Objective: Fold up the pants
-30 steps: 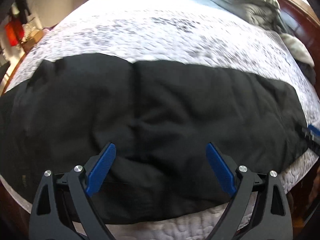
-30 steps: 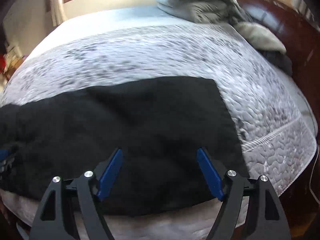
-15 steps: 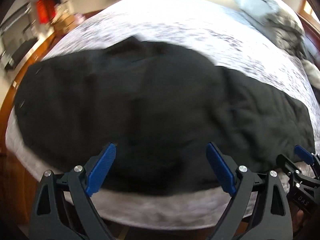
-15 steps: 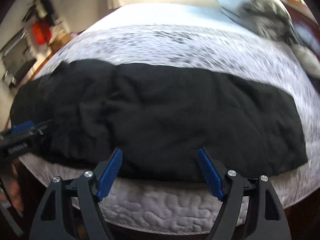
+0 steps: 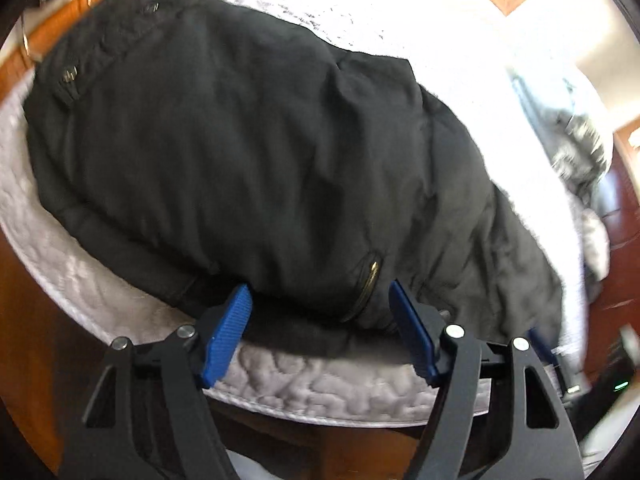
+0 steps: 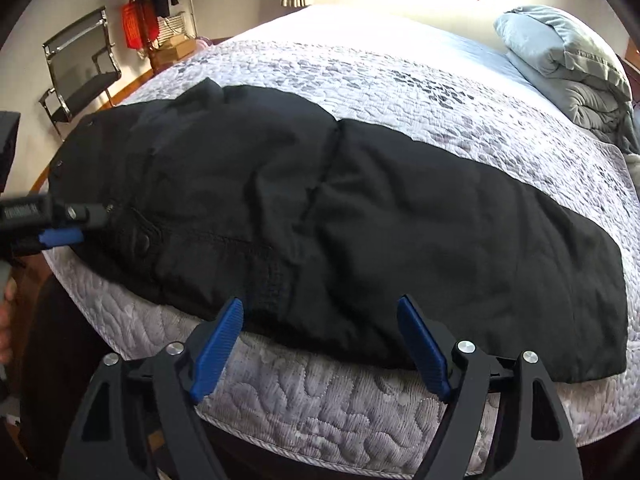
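Sunlight falls on a big bed (image 6: 360, 412) with a grey bumpy cover, and the black pants (image 6: 320, 216) lie flat along its near edge.

On the left side of the room stands a black chair (image 6: 80, 76) by the wall. Next comes the top end of the pants, the part with the waist and the small metal snaps (image 5: 69, 75). The left gripper (image 5: 322, 326) is right at this end. Its blue fingers (image 5: 230, 332) have just been closing a bit, but they are spread apart with a wide gap, and they pinch nothing. The near edge of the pants, by a little zipper (image 5: 366, 284), sits just past the gap between them.

Moving right, the pants stretch out long, from the waist on the left to the leg ends on the right. The right gripper (image 6: 320, 346) hangs near the middle of the pants, at the near edge. It is spread wide too and holds nothing. The cloth edge lies just past its tips, not between them.

On the far right a grey pillow (image 6: 560, 52) rests on a folded blanket.

So the pants run side to side in front of both grippers. I think the left one is nearer the waist and would grab there, and the right one must go farther right to reach the leg ends.
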Demonstrator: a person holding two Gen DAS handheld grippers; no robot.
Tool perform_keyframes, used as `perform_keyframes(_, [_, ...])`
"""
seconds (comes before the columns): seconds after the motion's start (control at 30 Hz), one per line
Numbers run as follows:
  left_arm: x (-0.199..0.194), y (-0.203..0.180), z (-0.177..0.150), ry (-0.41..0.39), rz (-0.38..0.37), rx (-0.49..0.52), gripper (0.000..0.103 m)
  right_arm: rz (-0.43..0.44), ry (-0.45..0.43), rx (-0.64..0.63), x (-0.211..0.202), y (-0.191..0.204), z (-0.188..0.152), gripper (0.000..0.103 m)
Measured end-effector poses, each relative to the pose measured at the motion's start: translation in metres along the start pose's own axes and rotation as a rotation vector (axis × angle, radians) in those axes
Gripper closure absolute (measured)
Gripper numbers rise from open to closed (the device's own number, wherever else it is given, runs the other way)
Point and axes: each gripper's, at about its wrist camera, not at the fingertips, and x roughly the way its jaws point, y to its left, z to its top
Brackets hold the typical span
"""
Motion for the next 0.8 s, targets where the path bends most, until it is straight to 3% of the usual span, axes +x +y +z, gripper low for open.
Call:
perform_keyframes(0.17, [-0.001, 0.015, 0.012, 0.043, -0.090, -0.092, 0.040, 0.008, 0.014, 0.037, 0.004, -0.008, -0.002, 0.022])
perform_keyframes(0.3, [0.000, 0.021, 0.014, 0.068, -0.094, -0.133, 0.046, 0.013, 0.031, 0.045, 0.010, -0.010, -0.002, 0.021])
perform_keyframes(0.37, [0.006, 0.026, 0.013, 0.095, -0.068, -0.153, 0.054, 0.014, 0.039, 0.049, 0.013, -0.010, -0.004, 0.021])
perform_keyframes(0.53, [0.001, 0.032, 0.006, 0.092, -0.004, -0.161, 0.051, -0.009, 0.039, 0.066, 0.012, -0.021, -0.006, 0.018])
perform_keyframes(0.73, [0.013, 0.040, 0.022, 0.069, -0.027, -0.198, 0.050, -0.015, 0.042, 0.090, 0.015, -0.028, -0.007, 0.018])
perform_keyframes(0.8, [0.018, 0.042, 0.027, 0.069, -0.039, -0.243, 0.045, -0.018, 0.039, 0.085, 0.014, -0.029, -0.008, 0.018])
